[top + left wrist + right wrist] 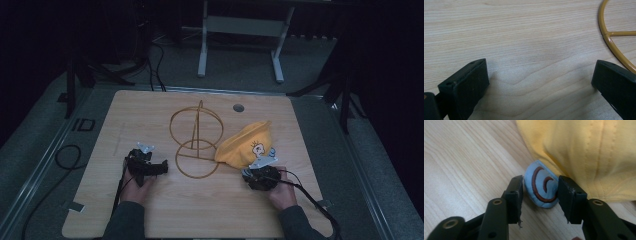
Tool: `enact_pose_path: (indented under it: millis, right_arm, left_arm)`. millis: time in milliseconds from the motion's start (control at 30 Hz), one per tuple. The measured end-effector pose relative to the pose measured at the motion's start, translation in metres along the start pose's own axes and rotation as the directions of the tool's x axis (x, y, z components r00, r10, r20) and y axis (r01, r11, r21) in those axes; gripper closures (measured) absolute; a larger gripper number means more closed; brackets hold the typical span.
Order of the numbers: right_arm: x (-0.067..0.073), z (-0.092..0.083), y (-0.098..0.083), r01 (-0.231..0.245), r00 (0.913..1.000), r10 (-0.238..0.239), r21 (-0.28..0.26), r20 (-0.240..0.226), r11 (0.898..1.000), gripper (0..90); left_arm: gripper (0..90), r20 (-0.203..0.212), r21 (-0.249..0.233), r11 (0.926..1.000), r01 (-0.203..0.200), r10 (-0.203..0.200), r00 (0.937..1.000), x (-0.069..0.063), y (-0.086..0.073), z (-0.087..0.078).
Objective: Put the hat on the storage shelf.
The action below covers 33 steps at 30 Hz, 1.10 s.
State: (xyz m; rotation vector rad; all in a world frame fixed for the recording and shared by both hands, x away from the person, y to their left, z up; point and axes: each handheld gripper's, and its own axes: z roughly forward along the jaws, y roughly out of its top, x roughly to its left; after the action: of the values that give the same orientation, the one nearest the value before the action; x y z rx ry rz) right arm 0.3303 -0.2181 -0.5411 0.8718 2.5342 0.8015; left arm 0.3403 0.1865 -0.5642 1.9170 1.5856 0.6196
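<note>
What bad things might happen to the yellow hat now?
1. The right gripper has its jaws around only the small blue ear-shaped patch at the edge of the yellow fabric hat. That thin hold might slip, or tug the patch's stitching if pulled hard.
2. The hat lies right beside the golden wire stand, so lifting it carelessly could bump and tip the stand.
3. The left gripper is open near the stand's base ring and might knock it.
</note>
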Motion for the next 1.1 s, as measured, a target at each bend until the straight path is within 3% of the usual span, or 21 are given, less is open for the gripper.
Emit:
enact_pose_path:
  millis: [267, 500, 967, 1100]
  right_arm:
    - [-0.008, 0.002, 0.002, -0.057, 0.9982, 0.058, 0.018, -0.016, 0.998, 60.2]
    - [-0.01, 0.0, 0.002, -0.063, 0.998, 0.063, 0.001, -0.001, 0.998, 80.2]
    - [-0.014, -0.023, 0.015, -0.014, 0.9998, 0.014, -0.021, 0.013, 1.0, 82.8]
    - [-0.016, -0.028, 0.016, -0.022, 0.9997, 0.023, -0.035, 0.012, 0.999, 82.8]
  left_arm:
    - [0.9, 0.0, 0.0, 1.0, 0.0, 0.0, 1.0, 0.0, 0.0, 0.0]
    - [0.9, 0.0, 0.0, 1.0, 0.0, 0.0, 1.0, 0.0, 0.0, 0.0]
    - [0.9, 0.0, 0.0, 1.0, 0.0, 0.0, 1.0, 0.0, 0.0, 0.0]
    - [0.9, 0.0, 0.001, 1.0, 0.0, 0.0, 1.0, 0.0, 0.0, 0.0]
